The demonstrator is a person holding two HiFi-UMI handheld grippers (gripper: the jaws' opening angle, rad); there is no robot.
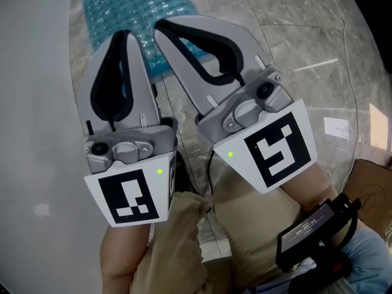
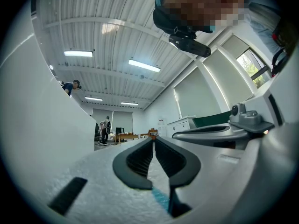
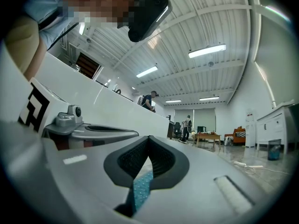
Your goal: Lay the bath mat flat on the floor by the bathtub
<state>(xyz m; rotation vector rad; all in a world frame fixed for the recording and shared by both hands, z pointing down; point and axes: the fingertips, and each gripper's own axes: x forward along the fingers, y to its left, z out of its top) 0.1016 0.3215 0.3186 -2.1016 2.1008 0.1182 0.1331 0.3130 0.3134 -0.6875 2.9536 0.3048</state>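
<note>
Head view: bath mat (image 1: 131, 5) spread on the floor (image 1: 275, 48), long edge just beside the bathtub (image 1: 37, 103) wall; far end cut off by the frame.
Progress: apparently done or nearly so; visible part lying flat, no fold or curl to be seen; far end unchecked.
Remaining: at most a nudge to square the mat with the tub, judging from here.
Left gripper (image 1: 124, 35): pressed together, pinching nothing, held above the mat.
Right gripper (image 1: 160, 26): likewise closed tip to tip, empty, close beside the other.
Mat material: teal, slightly see-through, rows of glossy raised bumps; long rectangle; probably soft plastic or rubber.
Floor surface: grey veined stone-look tiles, smooth and reflective.
Bathtub side: plain white, smooth, gently curved.
Pads (image 2: 140, 160): dark, ribbed inner faces on pale grey fingers; teal glimpse of mat below the gap in both gripper views.
</note>
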